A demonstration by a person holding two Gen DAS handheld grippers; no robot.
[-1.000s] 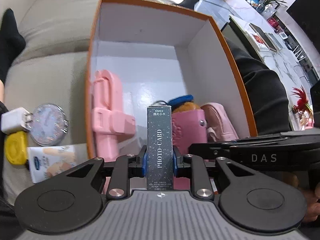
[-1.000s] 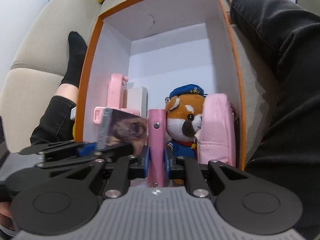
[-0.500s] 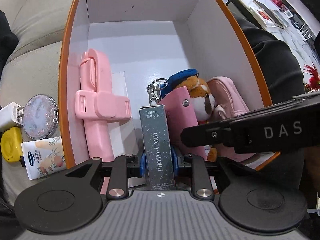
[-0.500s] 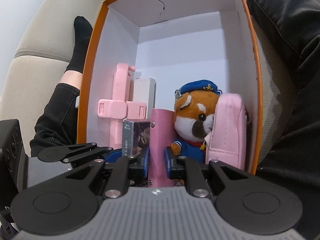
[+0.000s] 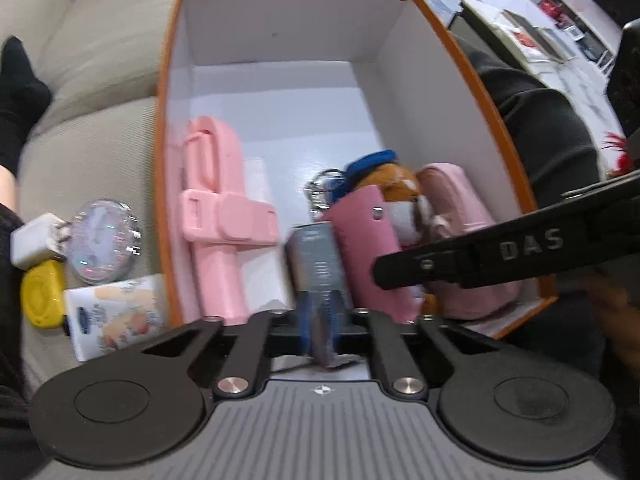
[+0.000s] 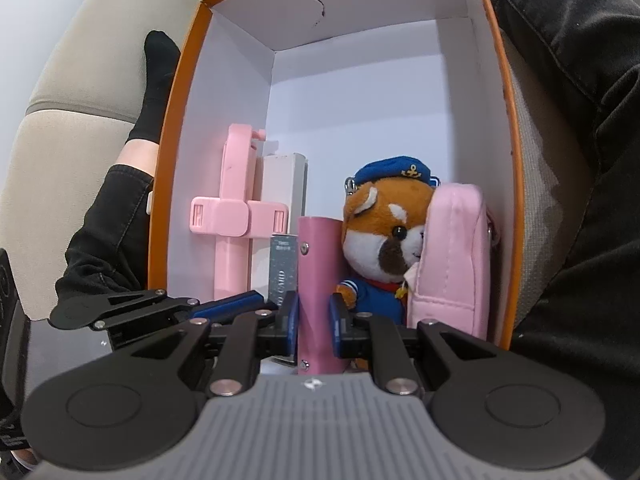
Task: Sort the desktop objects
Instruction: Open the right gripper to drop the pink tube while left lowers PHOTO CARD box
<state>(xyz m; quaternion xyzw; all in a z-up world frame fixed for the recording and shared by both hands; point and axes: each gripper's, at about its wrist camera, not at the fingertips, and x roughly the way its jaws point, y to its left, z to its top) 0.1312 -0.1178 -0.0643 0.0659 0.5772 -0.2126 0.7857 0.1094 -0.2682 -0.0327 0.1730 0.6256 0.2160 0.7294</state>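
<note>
An orange box (image 5: 168, 128) with white walls lies on the sofa. A dark photo-card box (image 5: 316, 260) stands in it between a pink folding stick (image 5: 218, 216) and a pink case (image 6: 318, 264). My left gripper (image 5: 320, 330) is blurred just before the card box's near end; its jaws are closing together with nothing pressed between them. My right gripper (image 6: 314, 320) is shut on the pink case, beside a plush red panda (image 6: 386, 236) and a pink pouch (image 6: 456, 256). The right gripper's body (image 5: 520, 248) crosses the left wrist view.
Left of the box on the sofa cushion lie a round glitter mirror (image 5: 104, 248), a white charger plug (image 5: 34, 242), a yellow object (image 5: 42, 298) and a hand cream tube (image 5: 112, 316). A person's dark trouser legs (image 6: 580, 160) flank the box. The box's far half holds nothing.
My left gripper has let go of the photo-card box, which now stands in the orange box, and its jaws have come together. The right gripper still grips the pink case.
</note>
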